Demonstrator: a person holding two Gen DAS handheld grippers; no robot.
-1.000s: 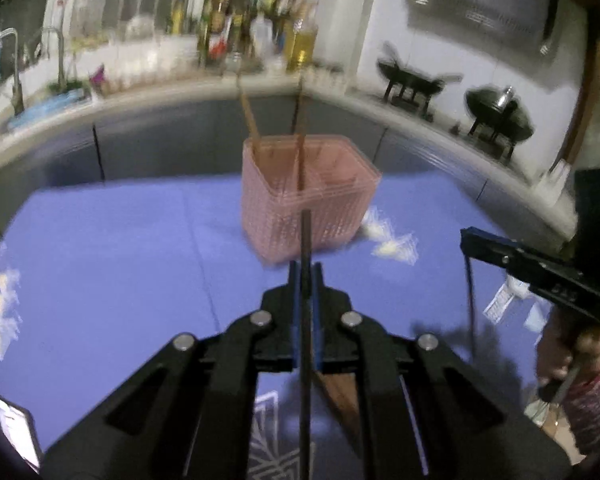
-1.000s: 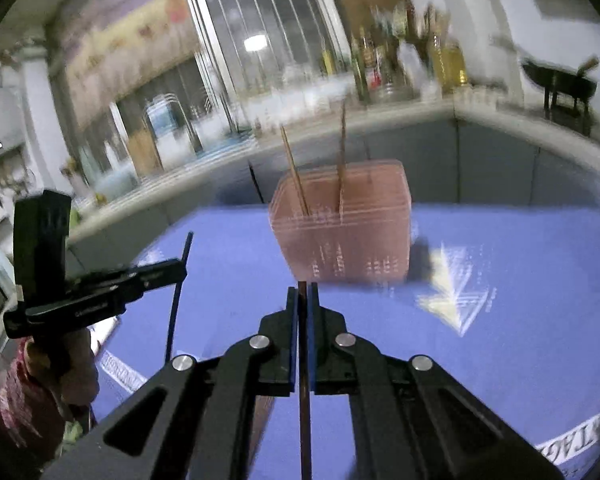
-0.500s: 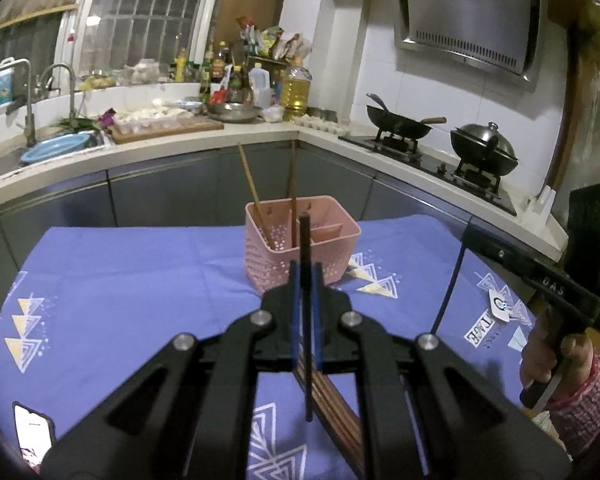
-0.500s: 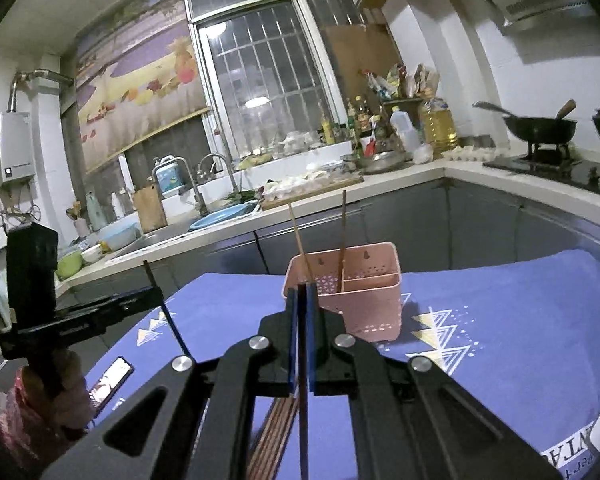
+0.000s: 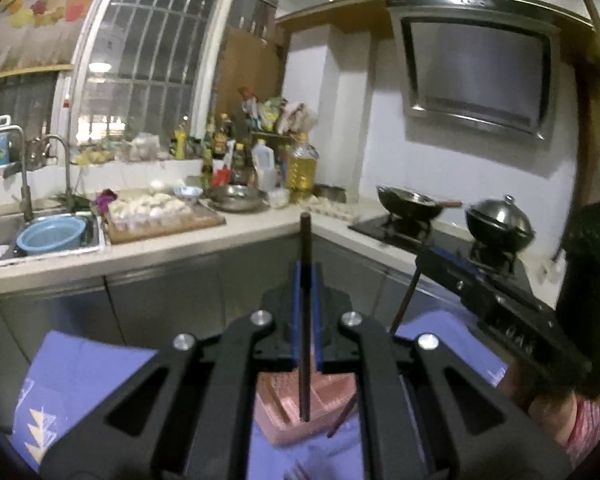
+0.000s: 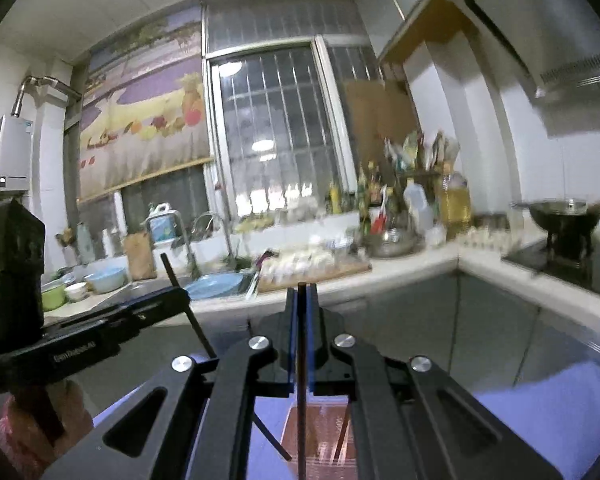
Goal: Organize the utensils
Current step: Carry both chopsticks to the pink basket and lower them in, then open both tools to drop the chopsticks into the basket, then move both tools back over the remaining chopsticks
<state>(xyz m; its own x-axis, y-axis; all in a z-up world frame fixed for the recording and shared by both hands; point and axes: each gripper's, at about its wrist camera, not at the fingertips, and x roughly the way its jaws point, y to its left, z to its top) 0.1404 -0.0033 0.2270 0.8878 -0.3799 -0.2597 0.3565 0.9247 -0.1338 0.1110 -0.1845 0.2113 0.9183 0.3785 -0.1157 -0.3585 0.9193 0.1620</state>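
One pink basket (image 5: 320, 404), two dark chopsticks in play. Left gripper (image 5: 307, 280) clamps one chopstick (image 5: 305, 380) upright; right gripper (image 6: 301, 300) clamps the other chopstick (image 6: 301, 420).

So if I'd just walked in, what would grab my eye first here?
Probably the two black claws, each pinching one dark chopstick upright: the left claw with its chopstick, and the right claw doing the same. Just below them sits a pink basket on the purple tablecloth, with the cluttered kitchen counter behind.
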